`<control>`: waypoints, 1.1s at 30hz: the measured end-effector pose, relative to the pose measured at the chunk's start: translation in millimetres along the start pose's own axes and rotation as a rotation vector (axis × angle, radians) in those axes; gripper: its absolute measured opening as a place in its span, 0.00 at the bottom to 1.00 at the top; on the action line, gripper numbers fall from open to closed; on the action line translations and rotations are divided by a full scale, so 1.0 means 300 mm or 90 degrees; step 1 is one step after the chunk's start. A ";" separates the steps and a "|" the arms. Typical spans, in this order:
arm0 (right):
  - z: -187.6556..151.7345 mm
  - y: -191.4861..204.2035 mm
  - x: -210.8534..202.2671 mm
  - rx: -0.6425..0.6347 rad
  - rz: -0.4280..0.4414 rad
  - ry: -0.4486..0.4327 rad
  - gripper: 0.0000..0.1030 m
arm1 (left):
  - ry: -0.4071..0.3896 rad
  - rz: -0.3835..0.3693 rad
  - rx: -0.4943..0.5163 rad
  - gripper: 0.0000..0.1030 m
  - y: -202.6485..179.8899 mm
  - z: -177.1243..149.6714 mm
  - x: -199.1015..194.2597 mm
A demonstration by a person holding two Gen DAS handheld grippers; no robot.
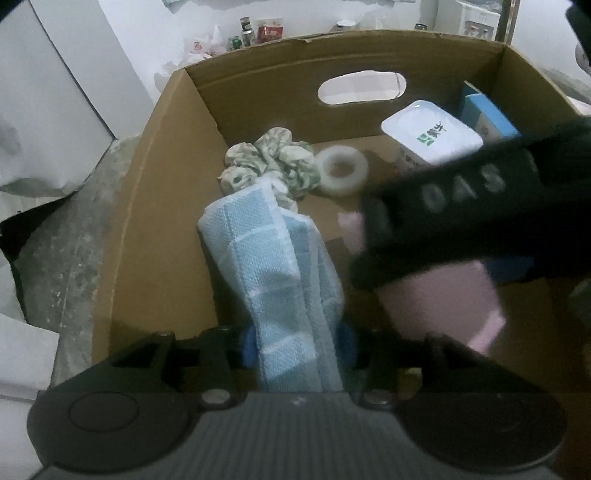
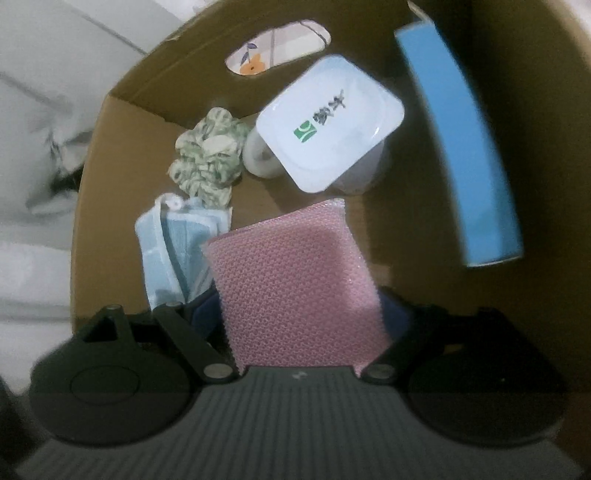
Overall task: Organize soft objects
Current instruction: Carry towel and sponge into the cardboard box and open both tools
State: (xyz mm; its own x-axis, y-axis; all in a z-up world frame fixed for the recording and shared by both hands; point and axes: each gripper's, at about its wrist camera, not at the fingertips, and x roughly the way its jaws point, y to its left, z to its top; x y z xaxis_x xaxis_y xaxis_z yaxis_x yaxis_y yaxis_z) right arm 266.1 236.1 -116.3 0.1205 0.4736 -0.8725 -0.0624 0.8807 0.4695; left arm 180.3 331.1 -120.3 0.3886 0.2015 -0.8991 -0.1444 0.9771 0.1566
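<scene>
Left claw (image 1: 299,347): closed on a folded blue-and-white checked towel (image 1: 273,258), blue pads pressing it from both sides. The towel extends forward from the claw into an open cardboard box (image 1: 155,206), its far end touching a green-and-white patterned scrunchie (image 1: 273,162).

Right claw (image 2: 306,314): closed on a pink mesh-textured sponge (image 2: 291,280), held just beside the towel (image 2: 166,243) on its right. In the left wrist view, the right claw's black body (image 1: 461,218) crosses the frame above the sponge (image 1: 443,299); blurred there.

Box contents, mid to far: scrunchie (image 2: 207,162) lies on the box floor toward the left-back area. Just right of it, a translucent roll of tape (image 1: 341,170), touching or nearly touching the scrunchie. Right of the tape, a white lidded cup (image 2: 328,125) with a green logo and dark characters on the lid; it partly hides the tape in the right wrist view. Further right, against the box wall, a blue carton (image 2: 461,147), standing tilted.

Far wall of the box has an oval handle cut-out (image 1: 362,88). Beyond the box, small bottles and packets (image 1: 255,33) stand by a white wall.
</scene>
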 end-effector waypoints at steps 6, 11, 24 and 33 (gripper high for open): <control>-0.005 0.022 0.011 0.005 0.014 0.001 0.94 | 0.008 -0.006 -0.013 0.52 -0.003 0.005 -0.022; 0.015 -0.012 0.005 0.038 0.043 0.013 0.98 | 0.000 -0.007 -0.024 0.58 -0.006 0.004 -0.051; 0.007 -0.070 -0.021 0.073 0.070 0.044 0.99 | -0.049 0.023 -0.023 0.85 -0.013 0.025 -0.105; 0.039 -0.117 -0.030 0.080 0.065 0.045 0.99 | -0.075 0.014 -0.060 0.86 0.064 0.016 -0.179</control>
State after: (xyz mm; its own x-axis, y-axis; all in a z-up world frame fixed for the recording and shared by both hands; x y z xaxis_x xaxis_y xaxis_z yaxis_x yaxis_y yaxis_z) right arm 278.6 200.8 -123.3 0.0494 0.5631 -0.8249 0.0547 0.8232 0.5651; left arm 160.9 339.4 -66.9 0.4879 0.2356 -0.8405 -0.2372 0.9624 0.1322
